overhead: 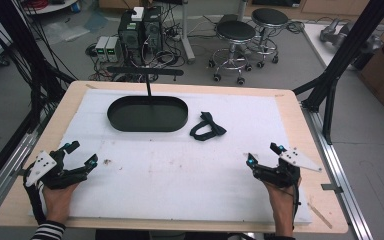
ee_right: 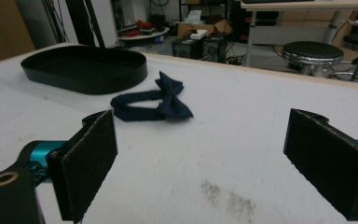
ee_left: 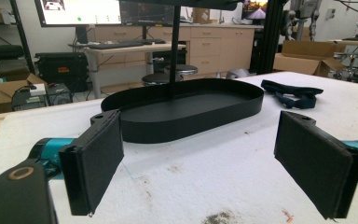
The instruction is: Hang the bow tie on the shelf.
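Grippers rested wide open and empty on the white surface (overhead: pixel 180 170): left gripper (overhead: pixel 81 153), right gripper (overhead: pixel 262 153). Ahead of the right gripper lay a dark bow tie (ee_right: pixel 151 103), the black oval tray (overhead: pixel 147 114) beyond it.

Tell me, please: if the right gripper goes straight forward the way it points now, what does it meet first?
Probably the dark bow tie. The right gripper is open and empty, the white mat ahead looks free, and the black tray lies farther off to the side. Depth is uncertain.
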A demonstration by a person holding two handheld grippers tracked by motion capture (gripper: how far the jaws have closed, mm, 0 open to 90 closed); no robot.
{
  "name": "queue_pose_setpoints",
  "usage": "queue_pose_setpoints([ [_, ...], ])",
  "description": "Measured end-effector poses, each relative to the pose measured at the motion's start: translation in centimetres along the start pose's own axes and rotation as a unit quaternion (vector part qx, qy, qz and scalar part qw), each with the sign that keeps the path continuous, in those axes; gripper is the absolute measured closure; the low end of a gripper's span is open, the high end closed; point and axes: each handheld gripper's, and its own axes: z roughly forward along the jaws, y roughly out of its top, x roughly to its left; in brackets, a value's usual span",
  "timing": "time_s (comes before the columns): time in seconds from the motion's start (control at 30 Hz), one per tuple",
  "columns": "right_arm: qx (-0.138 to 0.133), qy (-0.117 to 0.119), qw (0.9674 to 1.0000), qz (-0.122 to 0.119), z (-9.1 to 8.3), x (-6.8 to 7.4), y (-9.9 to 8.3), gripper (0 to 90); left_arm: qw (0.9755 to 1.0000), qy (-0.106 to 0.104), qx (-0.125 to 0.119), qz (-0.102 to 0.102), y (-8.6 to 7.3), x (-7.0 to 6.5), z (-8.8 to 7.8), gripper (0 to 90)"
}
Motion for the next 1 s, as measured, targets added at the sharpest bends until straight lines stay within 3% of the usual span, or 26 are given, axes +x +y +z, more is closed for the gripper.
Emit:
queue_pose_setpoints([
  [0.1,-0.001,0.005,1.0000,-0.001,0.2,-0.3,2.7,8.7,1.0000,0.000,0.000,0.000,0.0,0.0,0.0,15.9],
  [0.3,0.008,0.014,0.9998,-0.010,1.3,-0.8,5.6,8.7,1.0000,0.000,0.000,0.000,0.0,0.0,0.0,15.9],
  [0.4,0.023,0.025,0.9994,-0.003,2.4,-1.1,6.9,8.7,1.0000,0.001,0.000,-0.001,0.0,0.0,0.0,15.9],
  [0.5,0.041,0.023,0.9986,-0.025,3.7,-1.0,9.3,8.7,1.0000,0.000,0.000,-0.001,0.0,0.0,0.0,15.9],
  [0.53,0.041,0.023,0.9986,-0.025,3.7,-1.0,9.3,8.7,1.0000,0.000,0.000,0.000,0.0,0.0,0.0,15.9],
  [0.6,0.049,0.025,0.9981,-0.027,5.0,-1.1,11.3,8.7,1.0000,0.000,0.001,0.000,0.0,0.0,0.0,16.0],
  [0.8,0.071,0.035,0.9962,-0.037,7.5,-0.6,13.2,8.7,1.0000,0.000,0.000,-0.002,0.0,0.0,0.0,16.0],
  [0.9,0.101,0.038,0.9928,-0.053,9.1,-0.2,13.3,8.7,1.0000,0.001,0.000,-0.003,0.0,0.0,0.0,16.0],
  [1.0,0.123,0.045,0.9899,-0.054,10.6,-0.2,13.4,8.8,1.0000,0.000,0.000,-0.001,0.0,0.0,0.0,16.0],
])
